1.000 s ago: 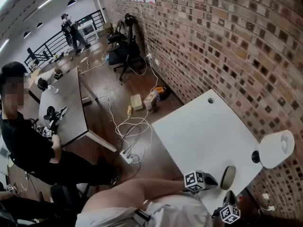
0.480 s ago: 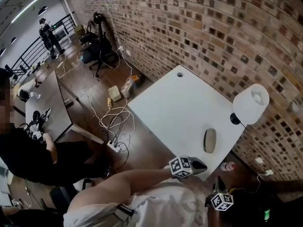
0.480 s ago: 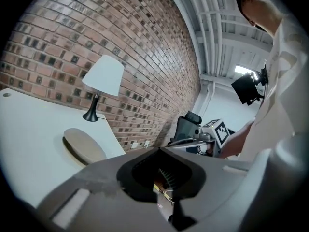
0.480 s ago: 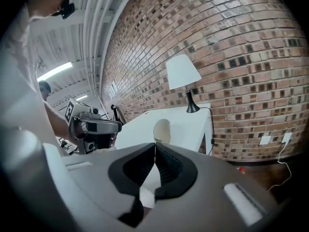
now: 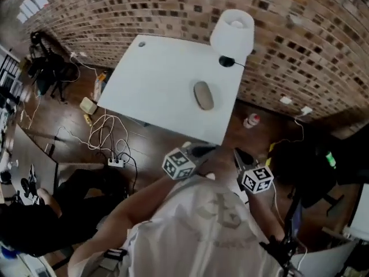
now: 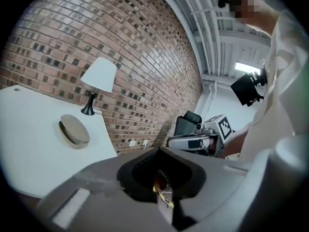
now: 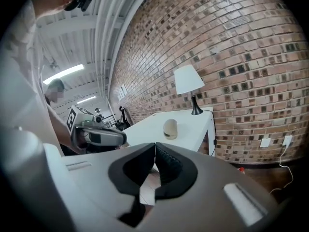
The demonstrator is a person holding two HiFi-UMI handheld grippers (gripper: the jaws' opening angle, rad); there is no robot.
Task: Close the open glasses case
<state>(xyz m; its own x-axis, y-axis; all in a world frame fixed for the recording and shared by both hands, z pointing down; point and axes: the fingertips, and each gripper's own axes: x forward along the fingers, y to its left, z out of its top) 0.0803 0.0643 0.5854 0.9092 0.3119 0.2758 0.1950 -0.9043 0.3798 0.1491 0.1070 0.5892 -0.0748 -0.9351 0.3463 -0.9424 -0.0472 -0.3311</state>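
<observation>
The white table [image 5: 155,79] sits at 12 o'clock. The glasses case [image 5: 203,95] lies on it, at 7 o'clock from the lamp [image 5: 232,33]. The left gripper [image 5: 207,149] and right gripper [image 5: 237,153] are squeezed tight and empty, off the table. I think this step is reaching. Next, press the lid down.

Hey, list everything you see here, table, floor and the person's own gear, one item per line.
table: one, white, against the brick wall
glasses case: one, tan, on the table near the lamp
lamp: one, white shade, black base, table corner by the wall
bottle: one, red-topped, floor beside the table
power strip: one, white, floor, among white cables
office chair: one, black, by the wall
seated person: one, in black, lower left
left claw: one, grey, shut, empty
right claw: one, grey, shut, empty
</observation>
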